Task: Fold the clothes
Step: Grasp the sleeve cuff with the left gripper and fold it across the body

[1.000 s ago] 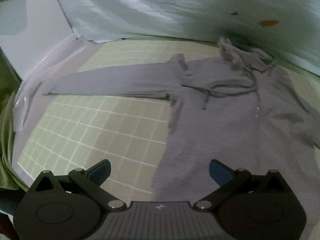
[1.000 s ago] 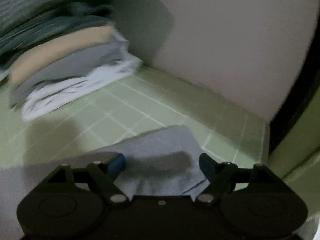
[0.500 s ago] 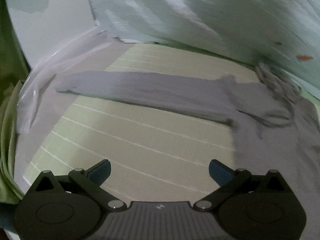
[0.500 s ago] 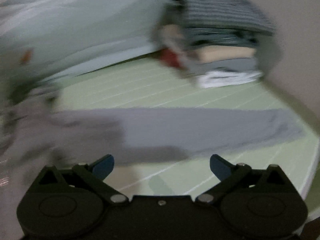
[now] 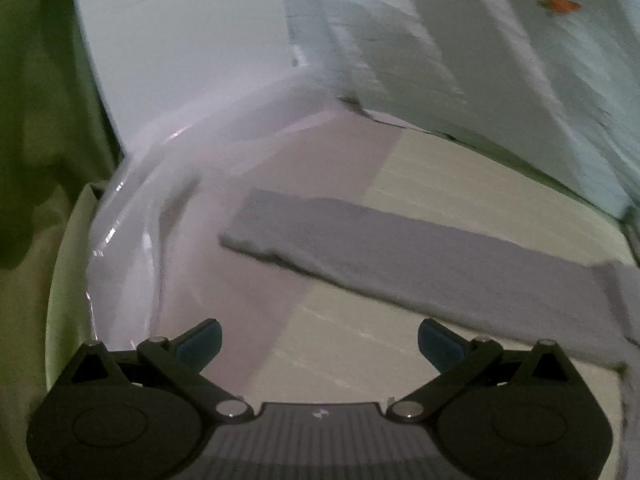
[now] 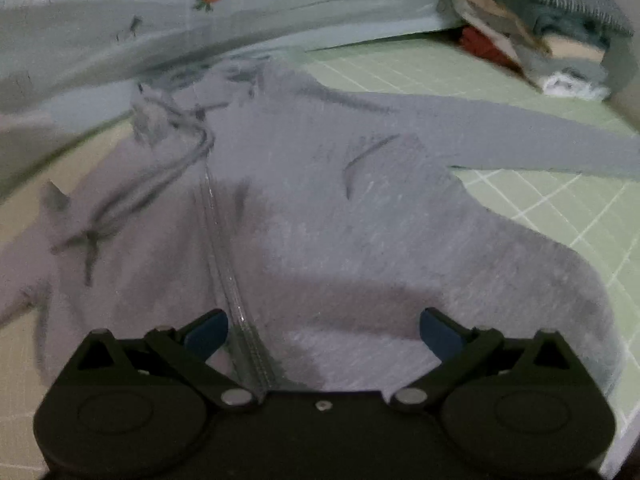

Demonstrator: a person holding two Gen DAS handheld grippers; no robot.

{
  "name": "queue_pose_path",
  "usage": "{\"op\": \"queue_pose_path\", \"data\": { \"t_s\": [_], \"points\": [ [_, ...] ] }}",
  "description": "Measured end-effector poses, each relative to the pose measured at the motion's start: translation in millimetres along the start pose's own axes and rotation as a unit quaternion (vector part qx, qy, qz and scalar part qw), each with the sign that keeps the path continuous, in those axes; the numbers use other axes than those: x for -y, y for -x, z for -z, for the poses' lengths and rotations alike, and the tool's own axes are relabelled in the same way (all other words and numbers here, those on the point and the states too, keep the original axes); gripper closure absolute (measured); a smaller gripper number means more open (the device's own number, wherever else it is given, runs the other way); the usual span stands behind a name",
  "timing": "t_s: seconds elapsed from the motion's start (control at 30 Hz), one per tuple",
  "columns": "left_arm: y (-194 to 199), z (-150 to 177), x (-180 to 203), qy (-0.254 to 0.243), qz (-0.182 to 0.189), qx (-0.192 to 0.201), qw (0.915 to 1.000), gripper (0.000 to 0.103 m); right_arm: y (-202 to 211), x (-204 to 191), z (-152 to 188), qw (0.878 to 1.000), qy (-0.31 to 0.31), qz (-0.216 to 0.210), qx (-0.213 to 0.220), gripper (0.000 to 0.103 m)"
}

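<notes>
The left gripper (image 5: 319, 342) is held low over the green gridded mat (image 5: 460, 176), its jaws spread wide with nothing between them. Just ahead of it, one sleeve (image 5: 420, 252) of the grey hoodie (image 6: 320, 216) is laid flat across the mat, its cuff end resting on a clear plastic sheet (image 5: 152, 208). The right gripper (image 6: 323, 330) is poised above the hoodie's lower body, beside the zipper (image 6: 224, 264); its jaws are likewise fully parted and empty. The hoodie is spread front-up, drawstrings (image 6: 168, 168) loose near the collar, the other sleeve (image 6: 540, 140) stretched toward a stack of folded clothes (image 6: 552, 40) in the far corner.
</notes>
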State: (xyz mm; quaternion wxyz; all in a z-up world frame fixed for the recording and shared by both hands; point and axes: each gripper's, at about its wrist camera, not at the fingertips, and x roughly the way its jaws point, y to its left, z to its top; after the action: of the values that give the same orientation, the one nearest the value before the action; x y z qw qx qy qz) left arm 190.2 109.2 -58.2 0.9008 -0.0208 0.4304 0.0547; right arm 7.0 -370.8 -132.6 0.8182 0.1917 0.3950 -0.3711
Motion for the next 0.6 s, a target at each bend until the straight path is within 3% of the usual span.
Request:
{"op": "queue_pose_path", "data": {
  "t_s": [0.33,0.6],
  "points": [
    [-91.4,-53.5,-34.7,0.054,-0.019,-0.018,0.9982,0.002,-2.7,-16.2,1.8,0.998,-0.036,0.043,0.01,0.0],
    [-134.1,-67.2,-42.6,0.079,-0.039,-0.045,0.9951,0.015,-8.1,-19.8,-6.7,0.997,-0.05,0.053,-0.013,0.0]
  ]
}}
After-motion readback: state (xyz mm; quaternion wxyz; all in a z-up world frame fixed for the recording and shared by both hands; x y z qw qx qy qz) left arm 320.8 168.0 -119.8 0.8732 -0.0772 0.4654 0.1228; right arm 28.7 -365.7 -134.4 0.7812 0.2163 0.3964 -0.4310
